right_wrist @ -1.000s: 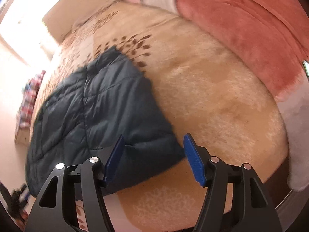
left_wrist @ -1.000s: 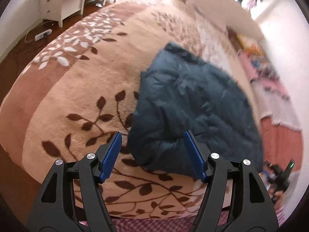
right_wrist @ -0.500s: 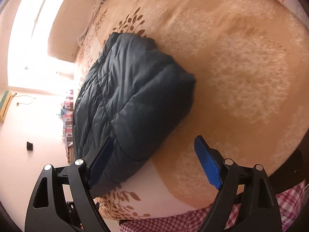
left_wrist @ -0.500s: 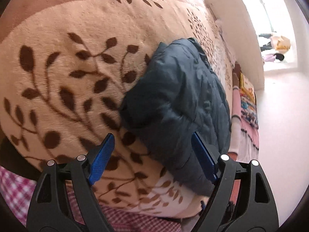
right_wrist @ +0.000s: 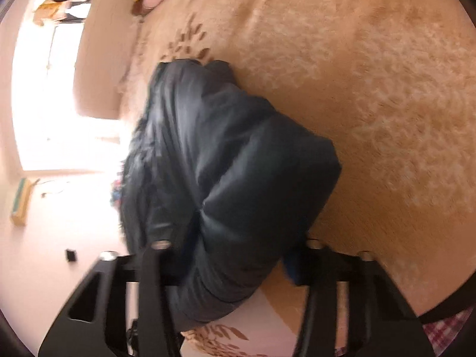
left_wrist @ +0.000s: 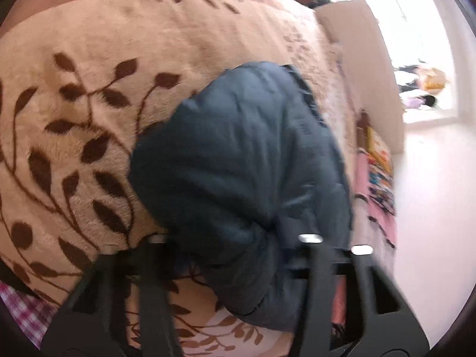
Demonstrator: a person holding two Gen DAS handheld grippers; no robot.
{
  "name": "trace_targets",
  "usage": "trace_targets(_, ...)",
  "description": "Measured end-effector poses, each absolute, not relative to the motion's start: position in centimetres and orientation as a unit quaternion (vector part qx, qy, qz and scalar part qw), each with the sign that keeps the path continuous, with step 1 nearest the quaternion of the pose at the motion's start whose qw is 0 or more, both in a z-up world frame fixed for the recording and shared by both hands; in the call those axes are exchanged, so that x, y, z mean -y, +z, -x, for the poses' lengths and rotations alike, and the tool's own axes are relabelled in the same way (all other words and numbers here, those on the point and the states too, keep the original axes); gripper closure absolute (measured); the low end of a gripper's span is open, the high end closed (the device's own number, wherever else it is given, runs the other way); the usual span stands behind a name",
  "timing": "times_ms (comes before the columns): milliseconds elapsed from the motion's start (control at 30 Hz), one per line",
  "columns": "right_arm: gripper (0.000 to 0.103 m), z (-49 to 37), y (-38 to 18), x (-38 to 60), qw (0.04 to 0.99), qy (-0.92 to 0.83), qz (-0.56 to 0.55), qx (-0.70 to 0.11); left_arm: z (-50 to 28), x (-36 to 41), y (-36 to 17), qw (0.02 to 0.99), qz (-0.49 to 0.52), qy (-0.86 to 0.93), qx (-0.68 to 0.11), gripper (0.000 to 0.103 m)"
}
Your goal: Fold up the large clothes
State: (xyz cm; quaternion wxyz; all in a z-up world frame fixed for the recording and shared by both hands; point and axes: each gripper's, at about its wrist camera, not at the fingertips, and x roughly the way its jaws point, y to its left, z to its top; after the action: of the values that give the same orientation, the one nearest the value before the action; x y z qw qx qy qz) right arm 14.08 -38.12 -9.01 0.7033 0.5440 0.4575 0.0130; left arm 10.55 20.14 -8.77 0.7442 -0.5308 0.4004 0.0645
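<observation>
A puffy dark blue jacket [left_wrist: 244,154] lies folded in a thick bundle on a tan plush blanket [left_wrist: 89,59] with brown leaf prints. My left gripper [left_wrist: 235,255] is at the bundle's near left corner, its jaws closing with bunched fabric squeezed between them. The right wrist view shows the same jacket [right_wrist: 232,160] from its other near corner. There my right gripper [right_wrist: 232,264] is closing too, with a fat roll of jacket filling the gap. One blue pad [right_wrist: 293,267] shows against the fabric; the other pads are buried in it.
The blanket [right_wrist: 372,89] spreads wide to the right of the jacket. Pink and patterned pillows [left_wrist: 377,172] lie along the far side by a pale headboard [left_wrist: 357,59]. Pink checked cloth [left_wrist: 23,312] shows at the near bed edge.
Both grippers dropped onto the jacket's near edge and rolled. Their jaws went from wide apart around the corners to pinched into the fabric, which now bulges up between them.
</observation>
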Motion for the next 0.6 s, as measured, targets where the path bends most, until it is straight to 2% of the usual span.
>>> trace_targets(33,0.074,-13.9,-8.8,38.3,0.706,0.025,-0.545,-0.452,-10.3,-20.3,-8.3,0.747,0.533,0.051,-0.394,0.084)
trace_targets(133,0.082,-12.5,-7.4,38.6,0.721,0.055,-0.533,-0.440,-8.5,-20.2,-6.3,0.767,0.519,0.023,-0.378,0.089)
trace_targets(233,0.082,-10.1,-6.7,38.7,0.725,0.070,-0.524,-0.442,-6.0,-20.4,-5.8,0.773,0.507,0.002,-0.380,0.089)
trace_targets(400,0.079,-8.3,-8.7,38.7,0.731,0.060,-0.490,-0.471,-4.0,-20.6,-8.5,0.769,0.495,0.008,-0.404,0.087)
trace_targets(467,0.071,-8.7,-8.9,38.4,0.733,0.051,-0.480,-0.479,-4.0,-20.6,-8.7,0.763,0.508,0.016,-0.399,0.083)
trace_targets(500,0.062,-9.0,-8.8,38.3,0.737,0.042,-0.468,-0.486,-3.9,-20.6,-8.8,0.762,0.508,0.022,-0.402,0.076)
trace_targets(600,0.052,-9.0,-8.0,38.3,0.745,0.029,-0.449,-0.492,-4.5,-20.5,-8.7,0.753,0.514,0.041,-0.408,0.051)
